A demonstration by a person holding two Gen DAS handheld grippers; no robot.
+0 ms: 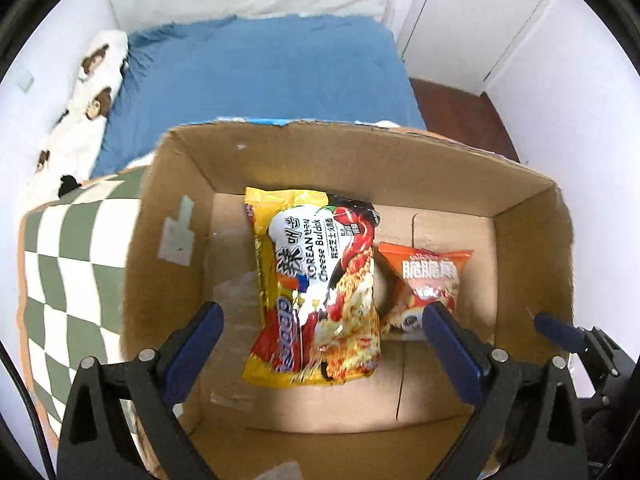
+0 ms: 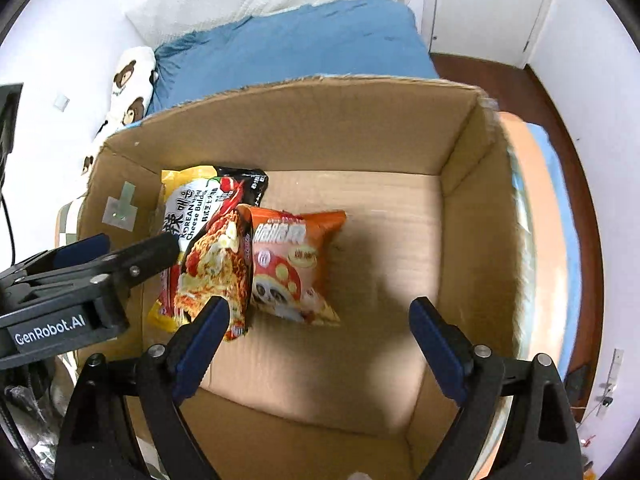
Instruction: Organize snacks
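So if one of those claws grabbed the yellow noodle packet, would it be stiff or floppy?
The yellow noodle packet is probably crinkly and slippery: its wrapper is glossy and creased. It looks puffed, so likely light. The noodle block inside might crack under a hard squeeze.

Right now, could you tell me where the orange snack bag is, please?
The orange snack bag lies on the floor of the cardboard box, touching the right side of the yellow noodle packet, left of centre in the right wrist view.
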